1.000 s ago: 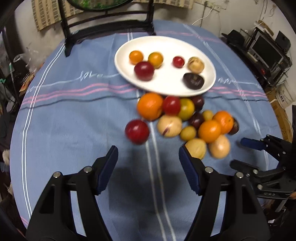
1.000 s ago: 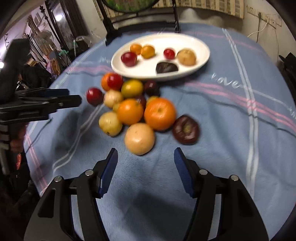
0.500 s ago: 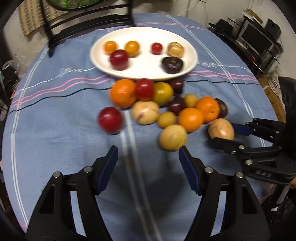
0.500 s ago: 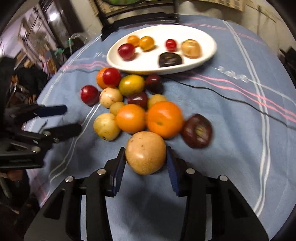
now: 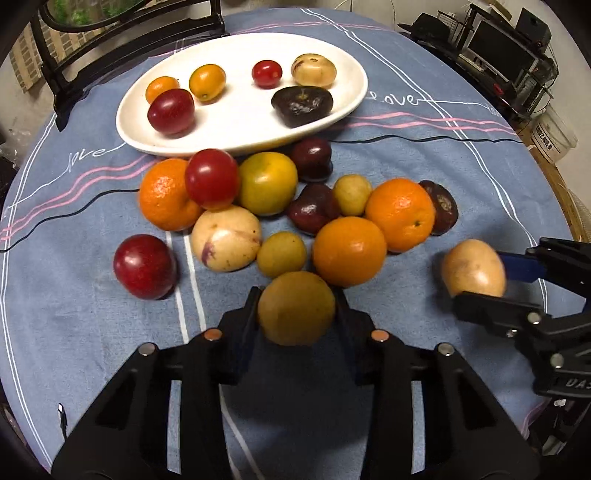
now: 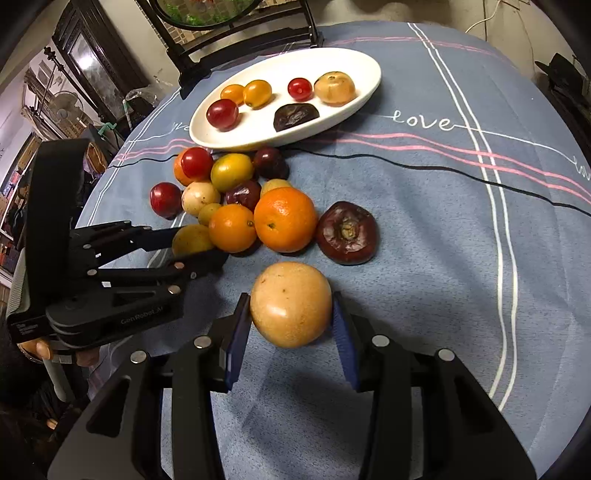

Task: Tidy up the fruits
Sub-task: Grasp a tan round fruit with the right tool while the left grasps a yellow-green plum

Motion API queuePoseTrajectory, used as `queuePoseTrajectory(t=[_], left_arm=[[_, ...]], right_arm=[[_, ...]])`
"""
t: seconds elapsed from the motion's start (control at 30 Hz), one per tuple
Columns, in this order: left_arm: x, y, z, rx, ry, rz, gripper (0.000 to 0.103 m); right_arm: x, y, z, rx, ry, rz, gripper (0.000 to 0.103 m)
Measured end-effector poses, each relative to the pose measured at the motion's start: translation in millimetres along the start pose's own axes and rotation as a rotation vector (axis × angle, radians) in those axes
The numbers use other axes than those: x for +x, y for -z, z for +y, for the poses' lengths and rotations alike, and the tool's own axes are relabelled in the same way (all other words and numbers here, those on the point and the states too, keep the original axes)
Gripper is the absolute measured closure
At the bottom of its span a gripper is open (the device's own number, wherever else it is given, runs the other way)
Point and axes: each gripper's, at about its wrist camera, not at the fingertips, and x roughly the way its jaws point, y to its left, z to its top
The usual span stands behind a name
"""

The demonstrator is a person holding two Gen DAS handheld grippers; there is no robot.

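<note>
Left wrist: plate (image 5: 240, 122) holds six fruits; thirteen outside.

**Hidden behind fruit and frame edges**

The yellow fruit (image 5: 296, 308) covers the left gripper's (image 5: 295, 314) pads. In the right wrist view, the orange (image 6: 183, 168) sits mostly behind a red fruit (image 6: 197, 162); the chair (image 6: 236, 33) is cropped at the top

Mixed fruits (image 5: 280, 206) heaped beside white plate (image 5: 240, 110)

Both the left gripper (image 5: 296, 310) and right gripper (image 6: 291, 314) are black plastic with blue pads, silver screws behind the fingers, and pale lettering.
</note>
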Motion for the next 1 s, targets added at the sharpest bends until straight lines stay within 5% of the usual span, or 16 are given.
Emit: queuePoseTrajectory(t=[0.57,1.0], left_arm=[[-33,8,3,-0.03,0.018,-0.027,0.064],[-57,-5,10,-0.05,-0.058,-0.061,0.064]], right_arm=[[-2,0,25,-0.044,-0.037,-0.007,0.06],[-15,-11,34,-0.058,-0.05,-0.045,0.06]])
